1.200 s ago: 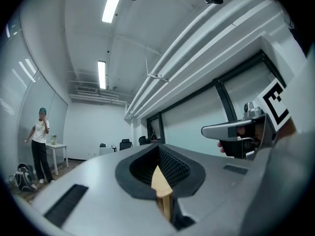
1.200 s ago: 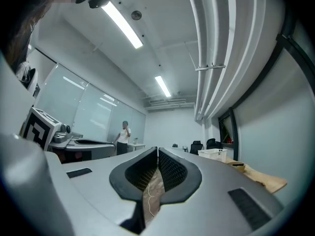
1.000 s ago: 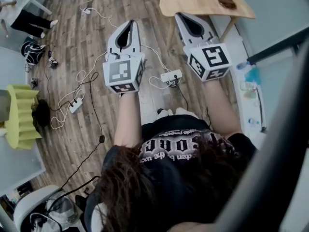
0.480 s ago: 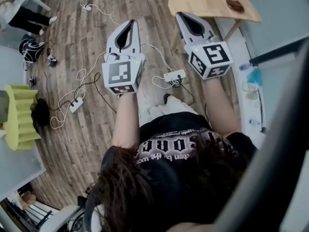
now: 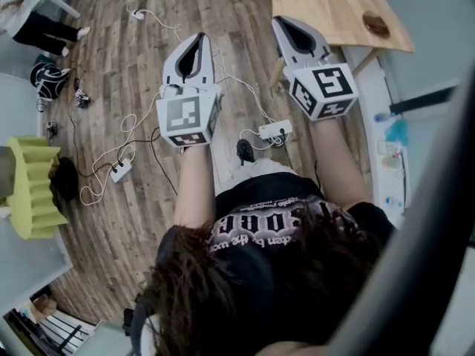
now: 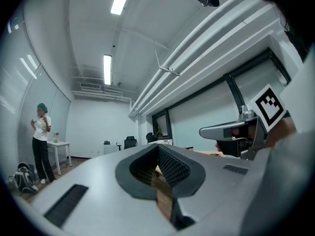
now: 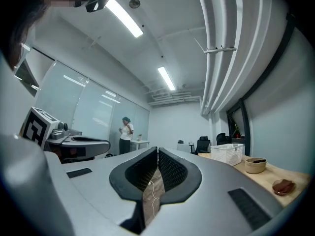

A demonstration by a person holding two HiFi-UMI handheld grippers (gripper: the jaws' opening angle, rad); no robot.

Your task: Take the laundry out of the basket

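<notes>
My left gripper (image 5: pixel 200 37) and my right gripper (image 5: pixel 284 22) are held out side by side above the wooden floor, both shut with nothing between the jaws. In the left gripper view the pads (image 6: pixel 170 167) meet in front of the camera. The right gripper (image 7: pixel 157 150) looks the same in its own view. A white slatted basket (image 7: pixel 227 154) stands on the light wooden table (image 7: pixel 290 173) ahead to the right. I cannot see inside it, and no laundry shows in any view. The table's corner (image 5: pixel 334 10) lies just beyond my right gripper.
A wooden bowl (image 7: pixel 255 164) and a brown object (image 5: pixel 376 24) sit on the table. Cables and power strips (image 5: pixel 278 130) trail over the floor. A yellow-green folded object (image 5: pixel 33 188) stands at the left. A person (image 7: pixel 126 136) stands by a white table (image 6: pixel 59 146) at the room's far side.
The table has slid toward the upper right of the head view and the floor cables have shifted downward. Both grippers stay shut and side by side.
</notes>
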